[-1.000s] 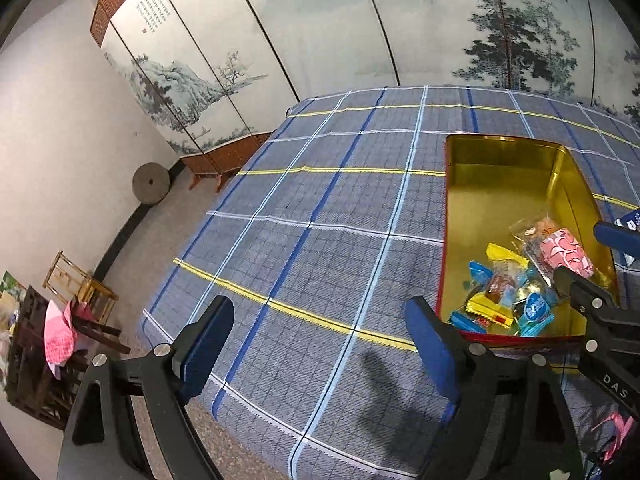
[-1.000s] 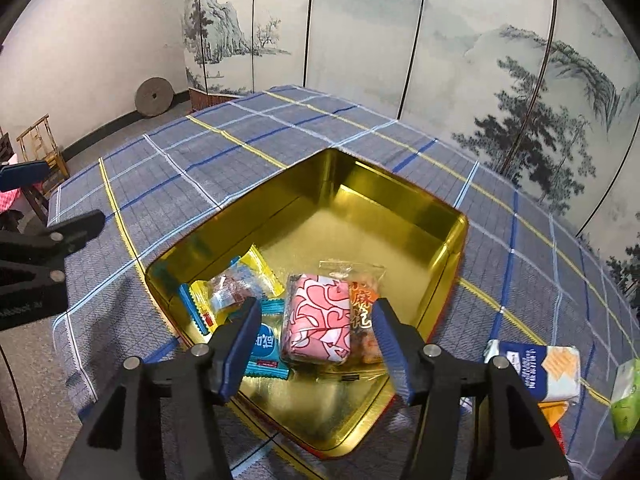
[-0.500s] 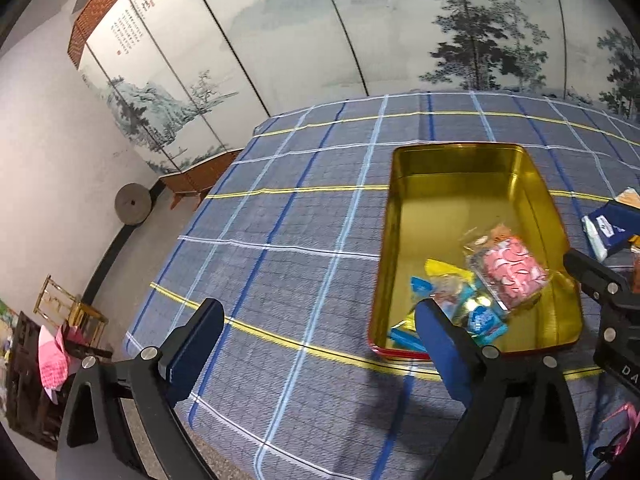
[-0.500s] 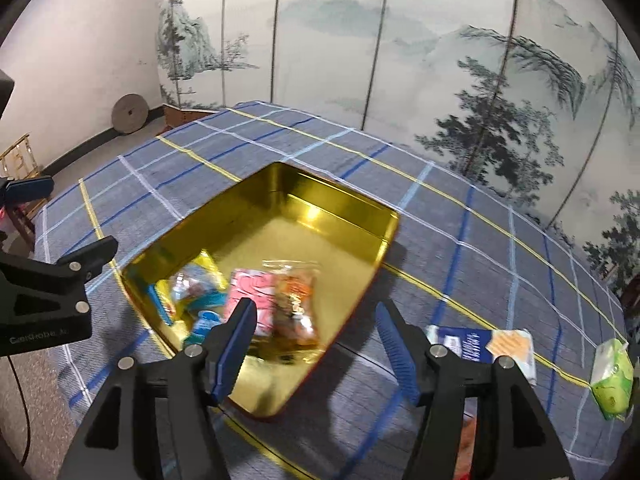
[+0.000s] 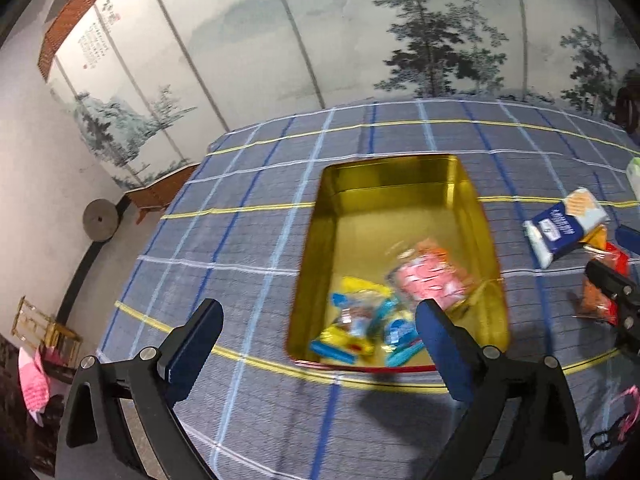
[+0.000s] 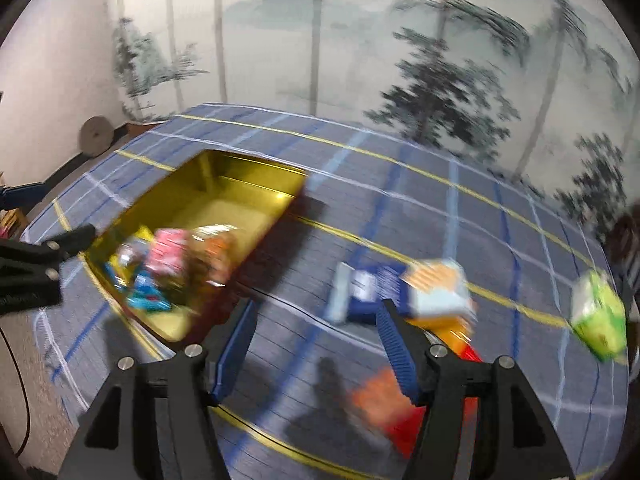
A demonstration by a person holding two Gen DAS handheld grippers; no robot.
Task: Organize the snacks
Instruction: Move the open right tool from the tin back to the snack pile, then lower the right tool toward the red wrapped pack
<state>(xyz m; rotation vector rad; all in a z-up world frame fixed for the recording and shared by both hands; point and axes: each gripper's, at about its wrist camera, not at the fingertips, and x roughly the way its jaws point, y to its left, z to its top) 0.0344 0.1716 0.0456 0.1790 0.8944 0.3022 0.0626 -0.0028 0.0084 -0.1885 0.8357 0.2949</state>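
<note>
A gold tin [image 5: 400, 172] on the plaid cloth holds a pink snack pack [image 5: 430, 280] and several small blue and yellow packets [image 5: 360, 324]. The tin also shows in the right wrist view [image 6: 248, 172]. My left gripper [image 5: 316, 336] is open and empty, just before the tin's near rim. My right gripper [image 6: 314, 344] is open and empty, over the cloth right of the tin. A blue and white cracker pack [image 6: 400, 288] lies just beyond its right finger, with orange and red packs [image 6: 384, 404] close below. A green pack [image 6: 598, 316] lies far right.
The plaid cloth [image 5: 240, 240] covers the table; its left edge drops to the floor. A painted folding screen [image 5: 360, 40] stands behind. A stone wheel [image 5: 98, 222] and a small wooden rack [image 5: 52, 328] are on the floor at left.
My right gripper has swung right, away from the tin and towards the loose packs. My left gripper's view has turned right, bringing the tin to the middle. Both stay open.
</note>
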